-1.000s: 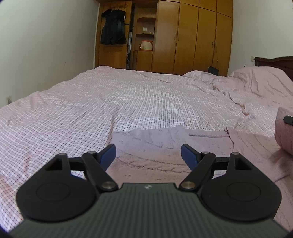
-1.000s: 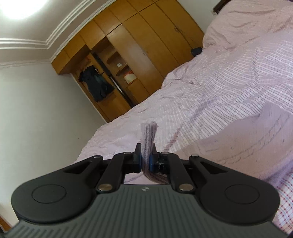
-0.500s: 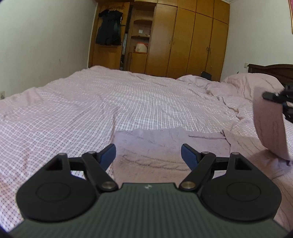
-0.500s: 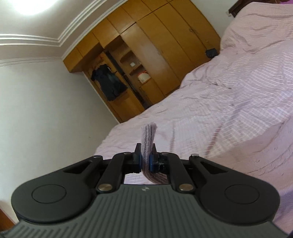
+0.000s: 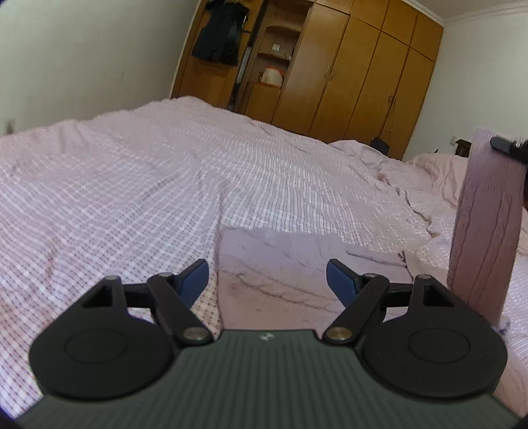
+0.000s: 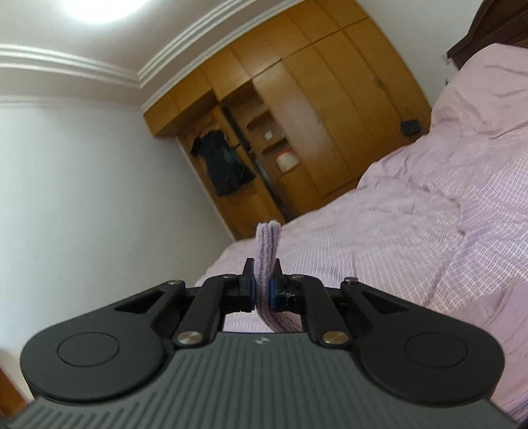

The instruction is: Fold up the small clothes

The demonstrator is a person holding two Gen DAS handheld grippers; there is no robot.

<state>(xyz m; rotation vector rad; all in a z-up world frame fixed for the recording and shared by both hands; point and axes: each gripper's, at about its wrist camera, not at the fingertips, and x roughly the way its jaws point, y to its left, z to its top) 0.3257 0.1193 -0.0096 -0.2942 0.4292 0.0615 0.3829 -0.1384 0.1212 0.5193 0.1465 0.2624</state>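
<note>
A lilac knitted sweater [image 5: 277, 264] lies flat on the bed just ahead of my left gripper [image 5: 267, 280], which is open and empty above its near part. One sweater sleeve [image 5: 485, 231] is lifted upright at the right of the left wrist view, pinched at its top by my right gripper [image 5: 511, 148]. In the right wrist view my right gripper [image 6: 263, 287] is shut on the sleeve's ribbed edge [image 6: 267, 244], raised well above the bed.
The bed [image 5: 132, 184] has a pink checked cover with wrinkles and a pillow [image 5: 439, 168] at the far right. A wooden wardrobe [image 5: 346, 72] with a dark hanging garment [image 5: 221, 29] stands beyond the bed.
My right gripper has lifted the sleeve higher and swung it up. The left gripper has tilted and drawn slightly back, staying open over the sweater.
</note>
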